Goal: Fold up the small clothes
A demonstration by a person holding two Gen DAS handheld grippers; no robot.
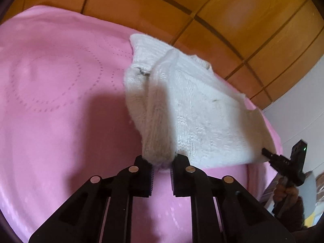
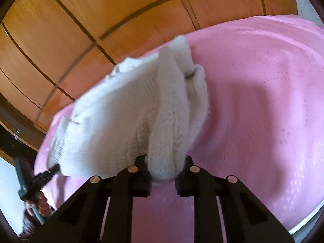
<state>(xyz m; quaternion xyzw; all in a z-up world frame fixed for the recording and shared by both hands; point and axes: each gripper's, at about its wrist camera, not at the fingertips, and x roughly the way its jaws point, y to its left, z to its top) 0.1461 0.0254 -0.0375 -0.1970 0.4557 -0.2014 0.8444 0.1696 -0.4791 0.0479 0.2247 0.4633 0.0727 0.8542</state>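
Black two-finger grippers, each pinching a corner of a white knitted garment above a pink bedspread.

Nearest the left wrist camera: left gripper (image 1: 162, 163), jaws pressed together on a bunched fold of the white knitted garment (image 1: 194, 109), wool squeezed between the ribbed pads. Nearest the right wrist camera: right gripper (image 2: 165, 167), jaws likewise clamped on a thick roll of the same garment (image 2: 125, 117). Stretched between the two grips, lifted and sagging, hem towards the cameras, far end drooping to the pink bedspread (image 1: 60, 93). Visible at the right edge of the left view: tip of the right gripper (image 1: 267, 154) biting the garment's corner, a hand (image 1: 287, 192) on its handle. Dotted circle stitching on the bedspread, dark shadow beneath the garment. Beyond the bed: orange-brown wooden panels (image 1: 232, 12) with dark seams.
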